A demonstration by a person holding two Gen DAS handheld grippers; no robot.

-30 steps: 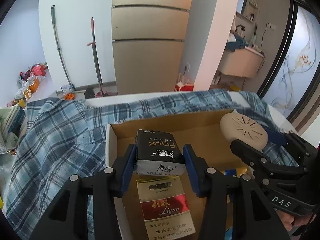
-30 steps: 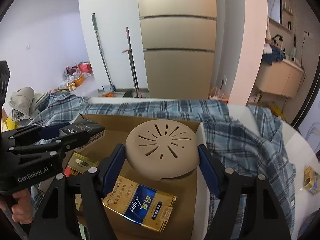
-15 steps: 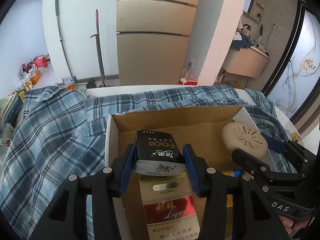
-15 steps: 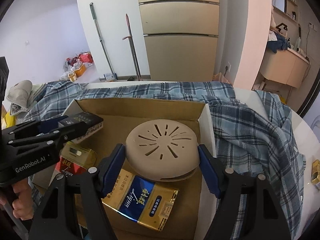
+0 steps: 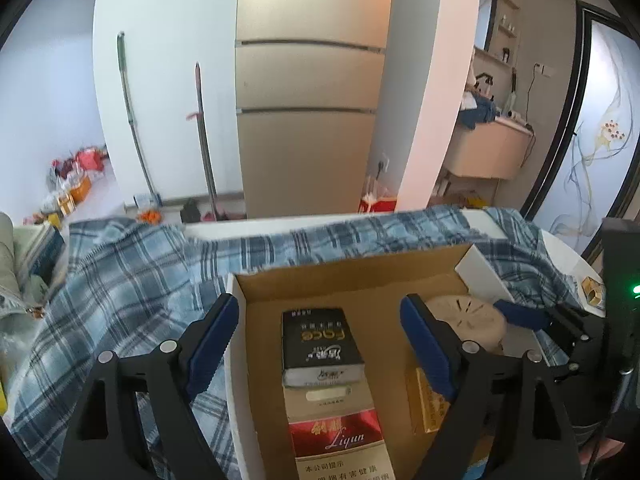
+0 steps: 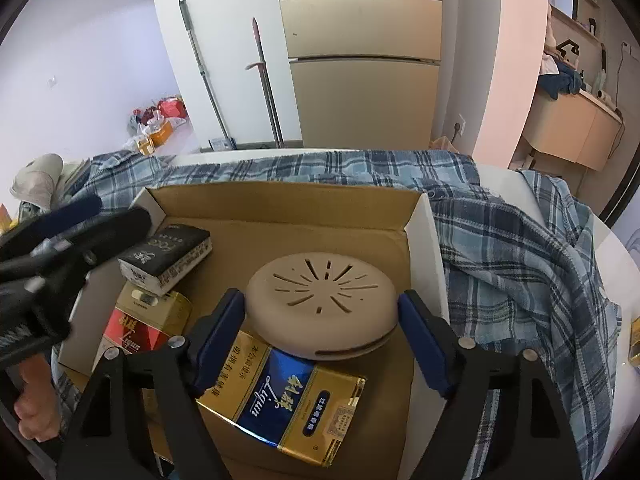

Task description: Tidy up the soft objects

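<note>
A black tissue pack [image 5: 318,340] lies in the cardboard box [image 5: 352,284], its near end on a red carton [image 5: 334,440]. My left gripper [image 5: 320,308] straddles the pack with its jaws opening, both pads well clear of it. In the right wrist view a beige round vented disc [image 6: 316,280] rests on a blue and gold carton [image 6: 288,396] in the same box [image 6: 280,208]. My right gripper [image 6: 320,304] has the disc between its fingers; its jaws are opening and a thin gap shows at the right pad.
A blue plaid shirt [image 6: 520,264] is draped around and behind the box on a white table. A small gold item [image 5: 592,290] sits at the table's right edge. A hand [image 6: 36,412] holds the blurred left gripper at the box's left wall.
The left jaws spread wide and let go of the tissue pack, which now lies in the box. The right jaws widened slightly around the disc, which sank onto the carton.
</note>
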